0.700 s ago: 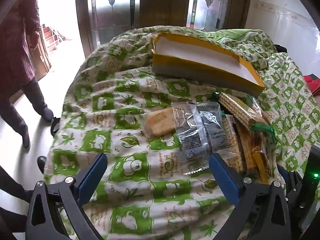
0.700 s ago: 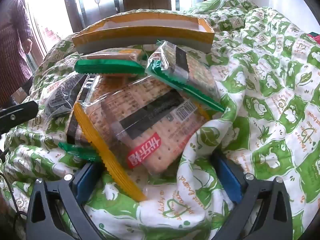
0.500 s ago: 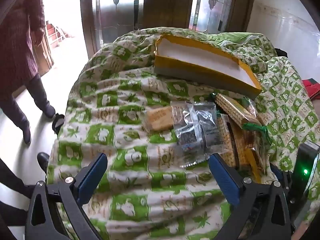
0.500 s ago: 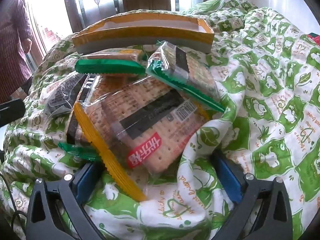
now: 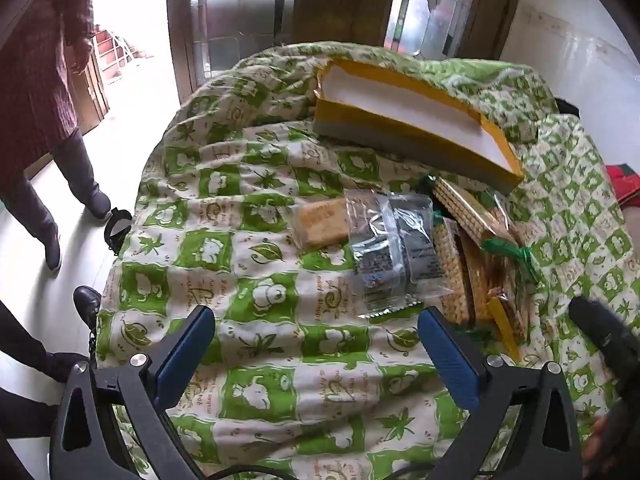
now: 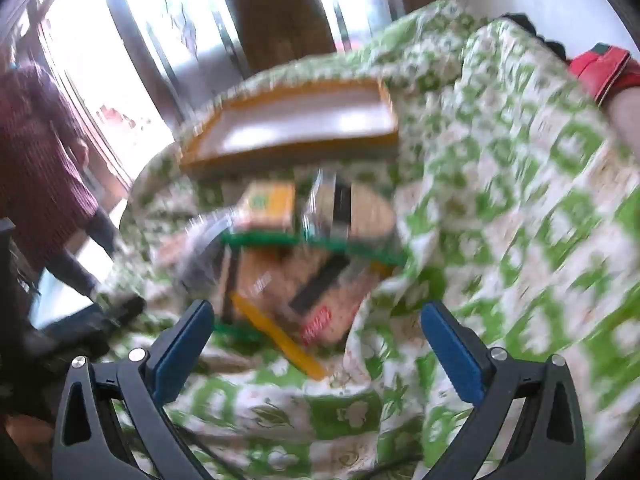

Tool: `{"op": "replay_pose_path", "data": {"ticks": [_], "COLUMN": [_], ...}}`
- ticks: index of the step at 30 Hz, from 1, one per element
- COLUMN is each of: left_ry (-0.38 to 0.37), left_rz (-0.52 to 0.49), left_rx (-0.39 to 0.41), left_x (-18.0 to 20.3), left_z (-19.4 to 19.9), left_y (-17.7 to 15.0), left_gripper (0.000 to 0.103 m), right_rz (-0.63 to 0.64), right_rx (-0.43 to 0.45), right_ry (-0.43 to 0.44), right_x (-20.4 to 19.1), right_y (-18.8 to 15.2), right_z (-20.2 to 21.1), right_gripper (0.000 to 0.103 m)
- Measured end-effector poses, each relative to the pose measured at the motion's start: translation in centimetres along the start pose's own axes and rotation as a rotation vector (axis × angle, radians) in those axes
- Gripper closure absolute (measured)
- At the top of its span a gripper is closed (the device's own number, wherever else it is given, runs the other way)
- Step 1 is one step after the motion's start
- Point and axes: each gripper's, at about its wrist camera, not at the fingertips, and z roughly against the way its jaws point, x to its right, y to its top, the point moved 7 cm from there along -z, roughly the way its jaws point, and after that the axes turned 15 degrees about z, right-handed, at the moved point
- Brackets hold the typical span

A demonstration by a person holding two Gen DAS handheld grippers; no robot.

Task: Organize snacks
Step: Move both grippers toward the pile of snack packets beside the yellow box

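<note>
A pile of wrapped cracker and biscuit packs (image 5: 460, 256) lies on a green-and-white patterned cloth (image 5: 248, 292). One clear pack with a dark label (image 5: 392, 248) sits nearest the left gripper, holding a tan biscuit (image 5: 320, 222). Behind the pile lies an open yellow box (image 5: 412, 120) with a white inside. My left gripper (image 5: 312, 332) hangs open above the cloth, short of the packs. The right wrist view is blurred: the snack pile (image 6: 296, 264) and yellow box (image 6: 296, 128) show ahead of my open right gripper (image 6: 316, 328), which holds nothing.
A person in a dark red top (image 5: 36, 64) stands on the pale floor at the left, by a glass door (image 5: 256, 8). Dark shoes (image 5: 86, 300) show near the cloth's left edge. A red item (image 6: 600, 68) lies at the far right.
Both grippers have pulled back and risen from the cloth. The right one moved fast, so its view is now blurred and the snack pile looks smaller and farther.
</note>
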Motion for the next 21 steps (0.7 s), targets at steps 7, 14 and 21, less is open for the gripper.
{"op": "replay_pose_path", "data": {"ticks": [7,14,21], "left_ry": [0.028,0.019,-0.01], "left_rz": [-0.047,-0.069,-0.065], "left_rx": [-0.026,-0.021,-0.016], "left_x": [1.2,2.2,2.9], "left_z": [-0.9,-0.7,-0.4], "left_y": [-1.3,-1.5,-0.9], "left_gripper": [0.001,0.001,0.001], "right_rz": [0.095,0.105,0.091], "right_rx": [0.051,0.03,0.0], "right_ry": [-0.079,-0.064,-0.039], "right_x": [1.1,0.9,1.4], "right_y": [0.5,0.1,0.5], "right_z": [1.1,0.8,0.3], "right_gripper": [0.0,0.0,0.0]}}
